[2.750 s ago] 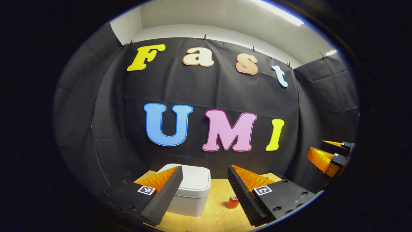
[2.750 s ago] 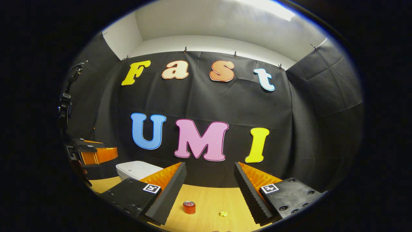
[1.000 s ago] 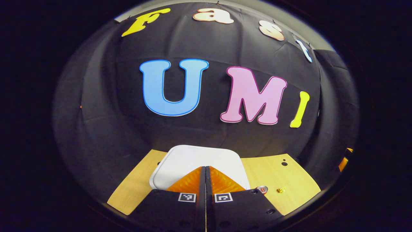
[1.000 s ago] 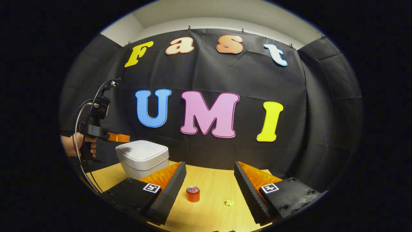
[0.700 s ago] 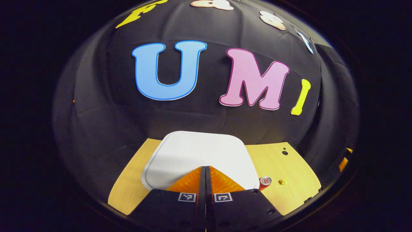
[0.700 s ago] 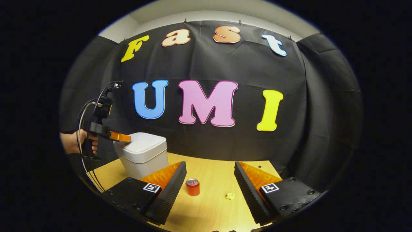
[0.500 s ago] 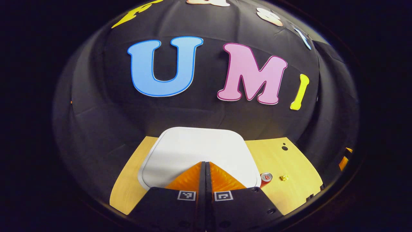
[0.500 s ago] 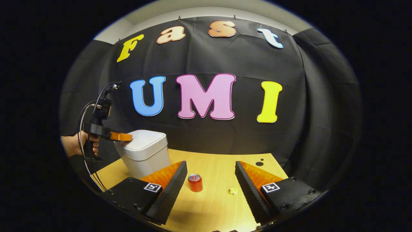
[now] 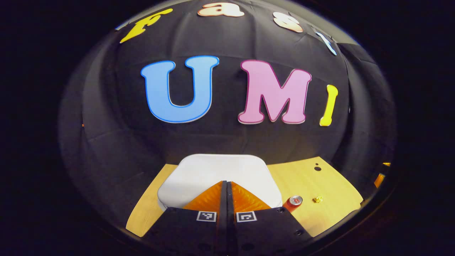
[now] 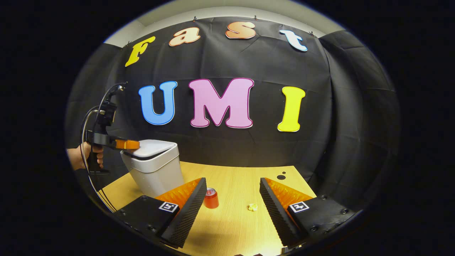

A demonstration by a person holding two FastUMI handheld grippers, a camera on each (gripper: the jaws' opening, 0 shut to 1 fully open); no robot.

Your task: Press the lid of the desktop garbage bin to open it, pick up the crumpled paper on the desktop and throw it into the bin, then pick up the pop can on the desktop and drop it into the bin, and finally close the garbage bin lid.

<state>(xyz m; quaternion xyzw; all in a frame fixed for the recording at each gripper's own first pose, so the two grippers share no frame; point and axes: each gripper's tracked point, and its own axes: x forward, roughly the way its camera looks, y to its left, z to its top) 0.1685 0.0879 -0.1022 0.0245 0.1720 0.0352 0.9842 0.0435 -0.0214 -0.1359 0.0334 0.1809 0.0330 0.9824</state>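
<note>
— What's changed since half a second ago?

— The lid of the white bin has lifted at its front edge. A dark gap now runs between lid and body in the right gripper view, where before the lid sat flush. The left gripper has its jaws pressed together, tips over the near edge of the lid; in the right gripper view it lies level at that same edge, held by a hand at the far left.

— And the other one?

— The right gripper hangs low over the desk, jaws spread wide with nothing between them. It has drifted slightly: the red pop can now stands upright just beside its left finger, partly tucked behind the tip, while earlier it stood clear in the gap.

— The paper?

— The small yellow crumpled paper lies on the bare wood between the two fingers, nearer the right one, apart from the can. From the left gripper view the can and paper sit right of the bin, can just beside its corner.

— Room to move?

— Open wood lies ahead of the right gripper up to the black cloth wall. The bin stands near the desk's left side, close to the back wall. Two dark holes mark the far right of the desk.
</note>
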